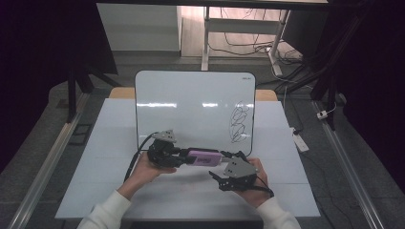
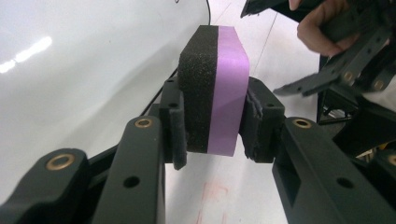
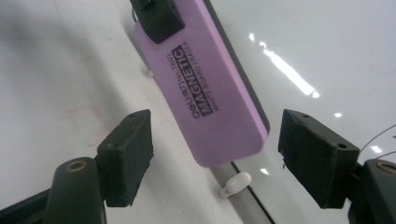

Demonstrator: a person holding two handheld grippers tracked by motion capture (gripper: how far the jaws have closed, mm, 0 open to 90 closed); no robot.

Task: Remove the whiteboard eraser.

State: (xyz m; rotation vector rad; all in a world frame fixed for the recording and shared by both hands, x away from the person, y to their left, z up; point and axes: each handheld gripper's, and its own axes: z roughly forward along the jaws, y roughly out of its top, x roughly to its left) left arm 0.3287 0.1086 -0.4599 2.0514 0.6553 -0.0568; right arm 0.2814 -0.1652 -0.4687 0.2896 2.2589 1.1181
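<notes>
Two tongs meet at a purple eraser (image 1: 204, 157) above the worktop (image 1: 95, 157), before the glossy whiteboard (image 1: 191, 102). Left tongs (image 2: 212, 122) clench its rounded block, black foam one side, smooth purple the other. Right tongs (image 3: 212, 161) stand released, pads flanking its free end.

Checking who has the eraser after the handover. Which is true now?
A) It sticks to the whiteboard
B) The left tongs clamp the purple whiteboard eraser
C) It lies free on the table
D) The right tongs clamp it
B: the left tongs press both sides of the purple whiteboard eraser, while the right tongs stand open around its end.
</notes>
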